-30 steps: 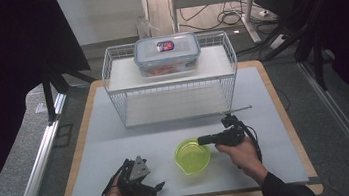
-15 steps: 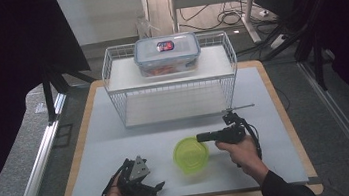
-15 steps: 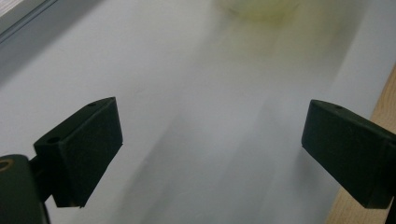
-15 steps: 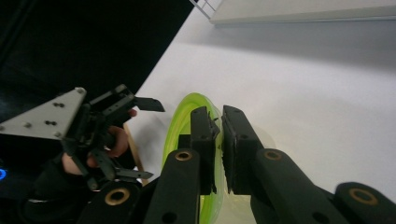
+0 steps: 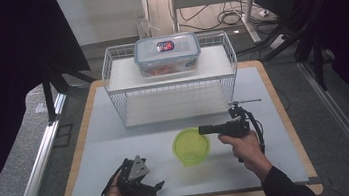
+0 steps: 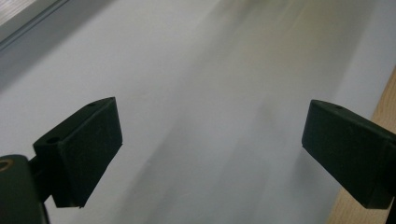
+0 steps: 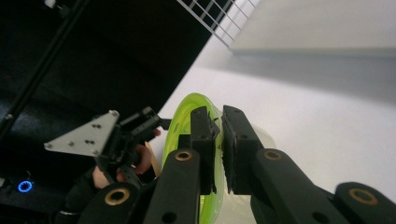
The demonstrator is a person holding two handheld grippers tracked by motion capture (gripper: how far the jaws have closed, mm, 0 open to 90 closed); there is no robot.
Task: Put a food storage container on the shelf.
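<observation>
High view: right claw reaches in level from the right, jaws closed on the rim of the green bowl; bowl sits at the claw's tip, just left of the holding hand, over the front middle of the tabletop. Cannot tell from here whether the bowl touches the surface. Left claw rests low at the front left, well apart from the bowl, grey plate on top, jaws spread with nothing between them. Tabletop is pale grey with a wooden border. A white wire rack stands at the back middle; on its shelf sits a clear lidded box with a red label. Beyond: pale floor, cables, a metal frame; dark screens stand at both sides. Left gripper view: left claw jaws stand wide apart over bare grey surface, wooden edge at the far right, picture blurred. Right gripper view: right claw jaws nearly together, pinching the bowl wall between the pads; the bowl stands on edge here, its green rim curving up left of the jaws, a paler part showing to their right. White surface and the rack base lie beyond. The left claw and the hand holding it show farther off at left against a dark background.
</observation>
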